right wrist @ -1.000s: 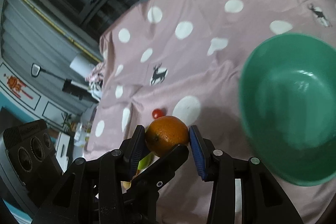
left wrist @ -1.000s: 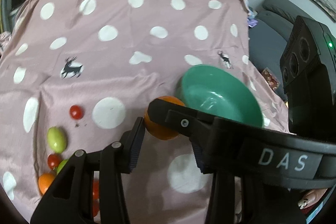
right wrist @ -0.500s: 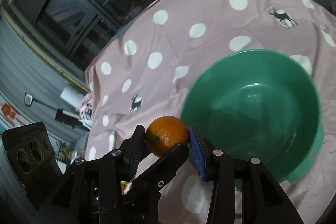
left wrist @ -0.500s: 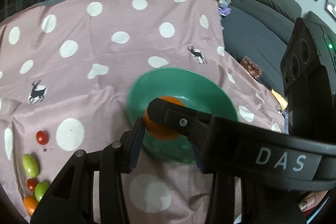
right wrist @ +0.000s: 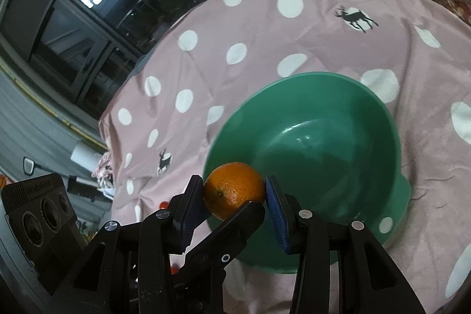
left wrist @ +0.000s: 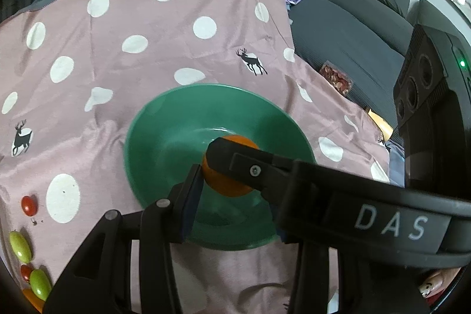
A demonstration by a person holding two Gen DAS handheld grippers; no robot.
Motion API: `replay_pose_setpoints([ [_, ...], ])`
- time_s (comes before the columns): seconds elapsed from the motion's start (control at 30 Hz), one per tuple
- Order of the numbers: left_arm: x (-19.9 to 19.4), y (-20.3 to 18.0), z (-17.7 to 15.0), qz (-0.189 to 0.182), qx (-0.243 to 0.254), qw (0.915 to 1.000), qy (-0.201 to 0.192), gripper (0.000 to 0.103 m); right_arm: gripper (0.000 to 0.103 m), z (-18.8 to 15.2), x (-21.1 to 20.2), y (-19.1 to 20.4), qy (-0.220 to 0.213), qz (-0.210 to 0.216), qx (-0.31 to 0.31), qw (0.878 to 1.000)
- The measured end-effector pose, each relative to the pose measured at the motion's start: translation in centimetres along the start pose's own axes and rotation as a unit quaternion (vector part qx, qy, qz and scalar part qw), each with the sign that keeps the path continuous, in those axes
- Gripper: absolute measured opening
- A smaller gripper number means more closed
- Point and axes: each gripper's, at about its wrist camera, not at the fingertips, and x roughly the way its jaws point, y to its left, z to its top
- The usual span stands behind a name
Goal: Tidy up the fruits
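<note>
Left wrist: crossing tool (left wrist: 235,190) half-hides orange (left wrist: 226,184).

One orange (right wrist: 234,189) and one green bowl (right wrist: 309,96) are counted. At the near left of the pink cloth (left wrist: 176,28), two red tomatoes (left wrist: 29,205) and two green oval fruits (left wrist: 20,246) are seen, with one more orange fruit (left wrist: 33,300) partly cut off

Both grippers' jaws clamped (crossed)
</note>
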Motion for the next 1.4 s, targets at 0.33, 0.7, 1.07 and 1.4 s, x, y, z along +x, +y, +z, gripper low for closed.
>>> replay_pose_setpoints([
  [0.33, 1.6, -0.7, 0.0, -0.015, -0.001, 0.9997, 0.017, 0.042, 0.045, 0.3, 0.0, -1.7, 0.006, -0.019, 0.017, 1.0],
  [0.7, 3.1, -0.7, -0.2, -0.03, -0.008, 0.9989, 0.034, 0.042, 0.045, 0.3, 0.2, -2.6, 0.013, -0.042, 0.03, 0.999],
  [1.07, 3.8, -0.5, -0.4, -0.036, -0.013, 0.9983, 0.043, 0.042, 0.045, 0.3, 0.6, -2.9, 0.022, -0.059, 0.03, 0.998],
  [1.4, 4.1, -0.5, -0.4, -0.035, -0.011, 0.9981, 0.049, 0.042, 0.045, 0.2, 0.8, -2.8, 0.026, -0.068, 0.028, 0.997],
])
